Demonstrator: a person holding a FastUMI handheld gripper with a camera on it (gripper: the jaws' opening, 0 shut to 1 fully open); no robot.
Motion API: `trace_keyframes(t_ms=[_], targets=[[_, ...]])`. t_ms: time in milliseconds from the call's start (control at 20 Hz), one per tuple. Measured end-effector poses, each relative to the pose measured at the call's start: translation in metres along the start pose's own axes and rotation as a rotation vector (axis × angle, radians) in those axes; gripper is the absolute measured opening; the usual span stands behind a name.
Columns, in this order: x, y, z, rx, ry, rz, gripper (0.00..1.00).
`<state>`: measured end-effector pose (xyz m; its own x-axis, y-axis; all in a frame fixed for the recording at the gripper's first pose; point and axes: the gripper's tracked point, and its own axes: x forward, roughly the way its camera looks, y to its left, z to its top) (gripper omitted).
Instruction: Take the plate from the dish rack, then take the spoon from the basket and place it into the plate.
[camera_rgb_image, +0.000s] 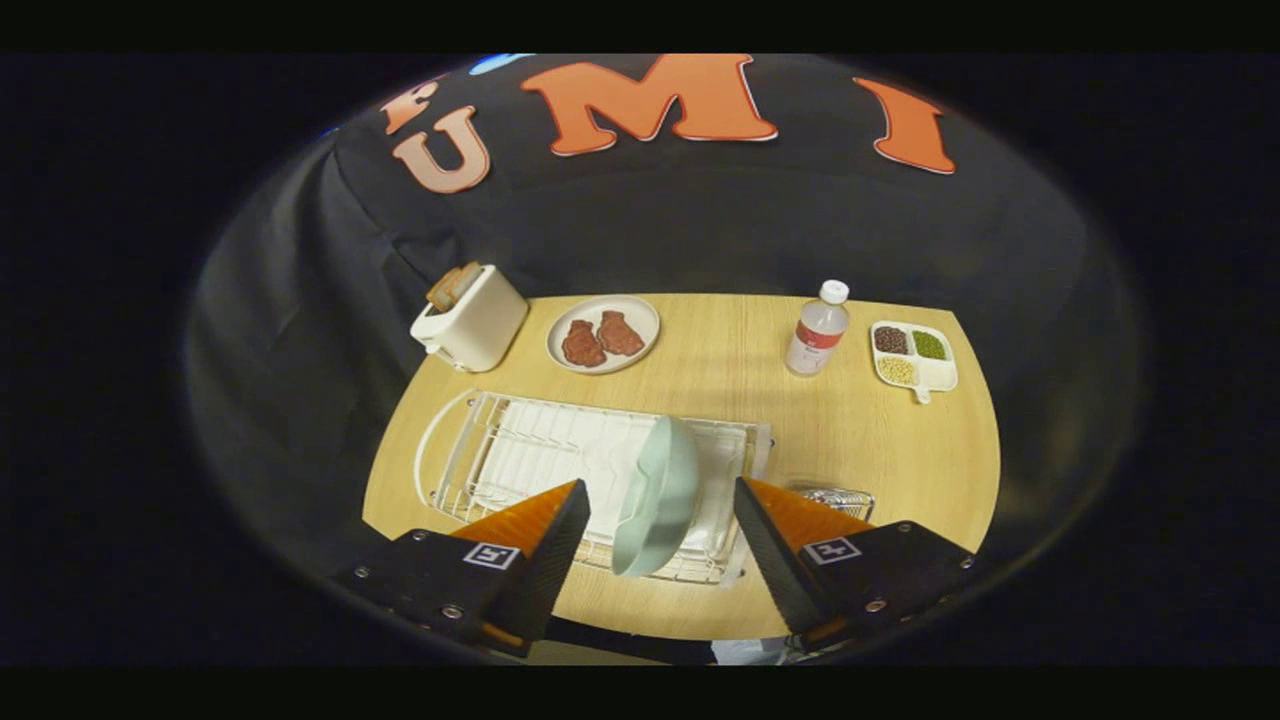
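Tongs (660, 510) spread wide, released, nothing gripped; fingers (548, 520) sit either side of the plate (660, 495) w/ clear gaps both sides, no contact visible. Looks like approach / pre-grasp for step 1, plate not yet taken.

Plate: pale mint-green, glossy, shallow dish shape, standing on edge in the dish rack (500, 450), seen nearly edge-on from above, leaning a bit. On-edge parking is why tongs come at it straddling the rim: thin rim is the only part a two-finger pinch can take. Prob smooth glaze, could slip or tip if pinched off-centre.

Rack: white wire, over a white drip tray, sits at near side of the bench (720, 370); rest of its slots look empty.

Basket (840, 497): small wire one just R of the rack, mostly hidden behind the R finger; spoon can't be made out from here.

Farther back, not task items: toaster (468, 315) w/ bread in slot, round plate w/ two meat pieces (603, 335), water bottle (818, 328) upright, divided snack tray (912, 357) w/ beans. All well apart from the rack, so lift path fwd looks free.
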<state>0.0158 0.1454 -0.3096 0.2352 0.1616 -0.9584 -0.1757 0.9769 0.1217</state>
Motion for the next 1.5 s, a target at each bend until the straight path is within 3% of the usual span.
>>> trace_keyframes(t_ms=[600,700,800,950,1350,1500], targets=[[0.059,0.014,-0.033,0.023,0.186,-0.087,0.70],[0.064,0.016,-0.042,0.007,0.210,-0.118,0.64],[0.068,0.016,-0.051,-0.010,0.233,-0.151,0.51],[0.068,0.011,-0.052,-0.004,0.229,-0.217,0.39],[0.035,-0.016,-0.028,0.027,0.112,-0.350,0.27],[0.017,-0.011,-0.031,0.062,0.090,-0.297,0.23]])
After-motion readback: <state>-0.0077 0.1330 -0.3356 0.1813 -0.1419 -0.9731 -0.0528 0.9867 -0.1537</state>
